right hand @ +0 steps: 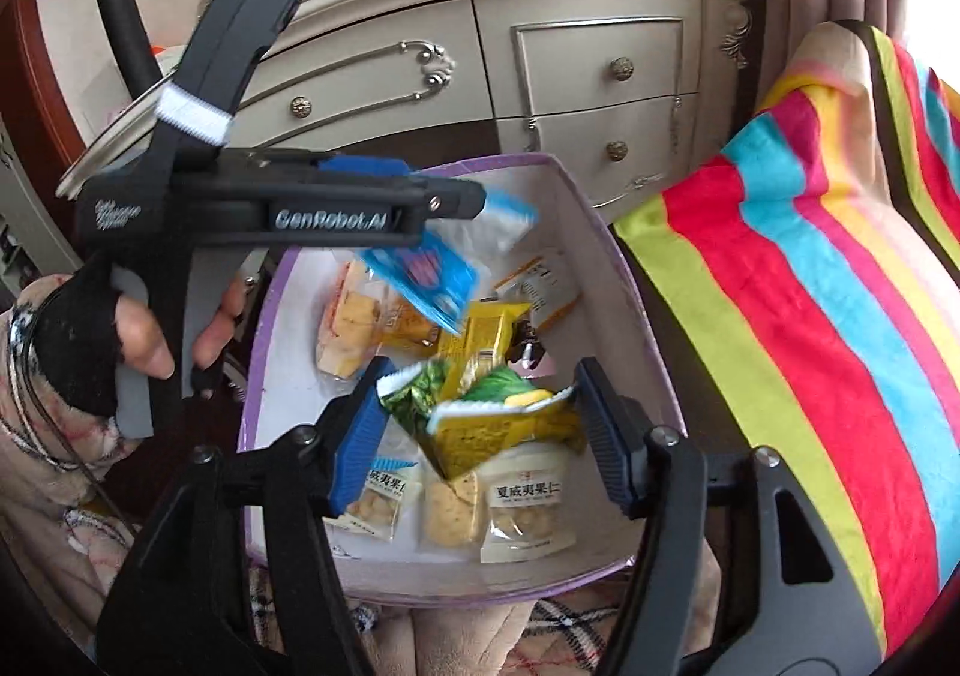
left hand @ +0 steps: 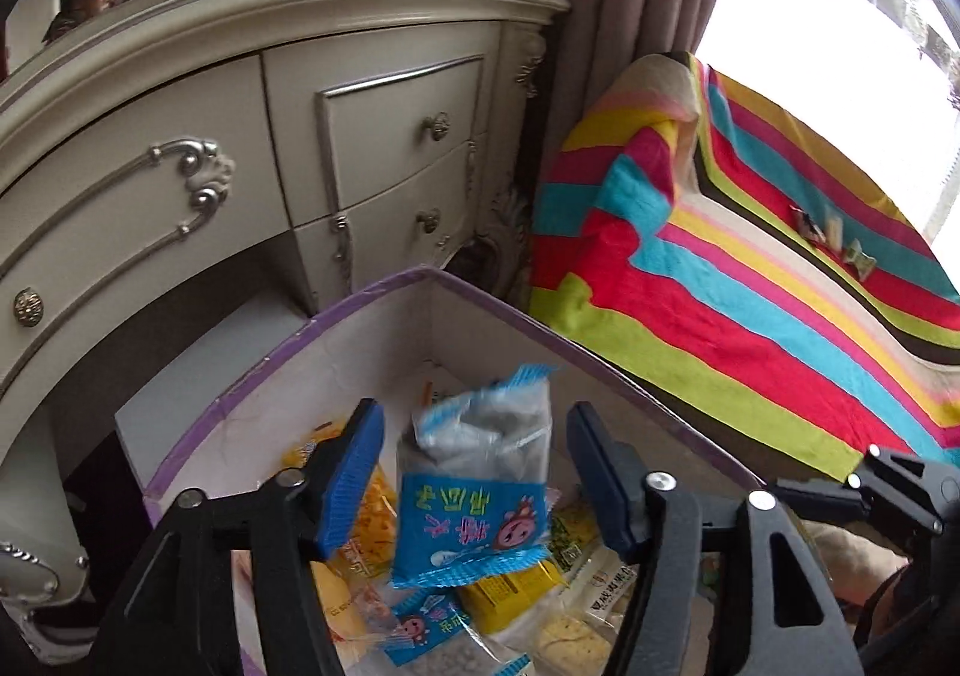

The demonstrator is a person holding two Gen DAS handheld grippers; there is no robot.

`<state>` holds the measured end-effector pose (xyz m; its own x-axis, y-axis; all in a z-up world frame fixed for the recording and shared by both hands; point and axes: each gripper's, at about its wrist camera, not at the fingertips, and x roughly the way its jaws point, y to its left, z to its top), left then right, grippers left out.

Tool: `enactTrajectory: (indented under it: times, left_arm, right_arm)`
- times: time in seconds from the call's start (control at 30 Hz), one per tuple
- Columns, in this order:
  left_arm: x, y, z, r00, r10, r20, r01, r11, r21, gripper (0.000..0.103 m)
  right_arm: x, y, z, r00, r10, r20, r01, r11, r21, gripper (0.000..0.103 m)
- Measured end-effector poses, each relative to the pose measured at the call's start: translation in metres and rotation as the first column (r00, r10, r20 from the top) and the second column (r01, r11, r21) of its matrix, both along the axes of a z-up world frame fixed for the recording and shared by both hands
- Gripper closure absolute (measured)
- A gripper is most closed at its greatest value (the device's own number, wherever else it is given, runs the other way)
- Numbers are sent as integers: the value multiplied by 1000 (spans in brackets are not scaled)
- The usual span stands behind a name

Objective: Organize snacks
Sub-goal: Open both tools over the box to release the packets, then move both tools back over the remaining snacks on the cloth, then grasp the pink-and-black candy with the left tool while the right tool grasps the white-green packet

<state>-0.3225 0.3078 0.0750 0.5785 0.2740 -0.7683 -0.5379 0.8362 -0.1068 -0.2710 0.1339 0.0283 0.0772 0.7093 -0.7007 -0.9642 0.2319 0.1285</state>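
A: What sits between the left gripper [left hand: 474, 472] jaws?

B: A blue-and-clear snack packet [left hand: 480, 496], tilted and motion-blurred, over the open purple-rimmed box [left hand: 336, 328]. The blue pads [left hand: 351, 472] stand apart on either side of it and do not press on it. Whether it touches anything below is hard to tell.

A: And the right gripper [right hand: 480, 430]?

B: Its jaws are also apart. A green-and-yellow snack packet [right hand: 498, 424] lies across the gap, blurred. Its right corner reaches the right pad; its left end meets the left pad, but no squeeze is visible.

A: What is inside the box?

B: Loose snacks: two white nut pouches [right hand: 528, 514] with Chinese print, a clear cracker pack [right hand: 447, 514], yellow packets [right hand: 480, 340]. Several are overlapped, so their labels are cut off.

A: Anything else in view?

B: From the right wrist view, a gloved hand [right hand: 150, 328] grips the left gripper's handle, which hides the box's far left corner. Behind stands a cream dresser [left hand: 240, 136]; a striped blanket [left hand: 750, 286] lies to the right. The window is blown out white.
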Motion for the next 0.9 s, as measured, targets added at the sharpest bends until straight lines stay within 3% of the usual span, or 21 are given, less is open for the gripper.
enactTrajectory:
  times: [0.03, 0.1, 0.2, 0.33, 0.47, 0.57, 0.7, 0.8, 0.9]
  left_arm:
    - [1, 2, 1, 1000, 24, 0, -24, 1000, 5, 17]
    - [5, 0, 4, 998, 58, 15, -58, 998, 16, 17]
    - [26, -10, 3, 999, 15, 38, -14, 999, -28, 17]
    - [77, -51, -11, 991, -128, 30, 130, 984, -118, 17]
    - [150, -110, -28, 956, -295, 8, 290, 936, -200, 17]
    - [207, -156, -34, 919, -394, 20, 387, 889, -244, 17]
    - [281, -210, -35, 886, -459, 57, 457, 849, -265, 17]
    - [336, -232, -36, 888, -451, 90, 455, 834, -311, 17]
    - [390, -240, -44, 906, -409, 109, 419, 828, -373, 17]
  right_arm:
    - [5, -4, 0, 1000, -12, 1, 12, 1000, 12, 36]
    - [24, -19, 3, 997, -76, -1, 76, 996, 40, 34]
    - [64, -53, 6, 973, -232, 12, 230, 971, 70, 32]
    - [129, -117, 1, 889, -458, -7, 458, 888, 52, 32]
    - [192, -186, -4, 786, -618, -11, 618, 786, 24, 32]
    - [239, -231, -4, 724, -689, 28, 689, 725, 2, 32]
    - [312, -282, 0, 660, -746, 96, 749, 663, 4, 30]
    - [371, -305, 4, 637, -753, 167, 760, 649, 27, 23]
    - [425, -313, 7, 644, -725, 246, 745, 667, 15, 21]
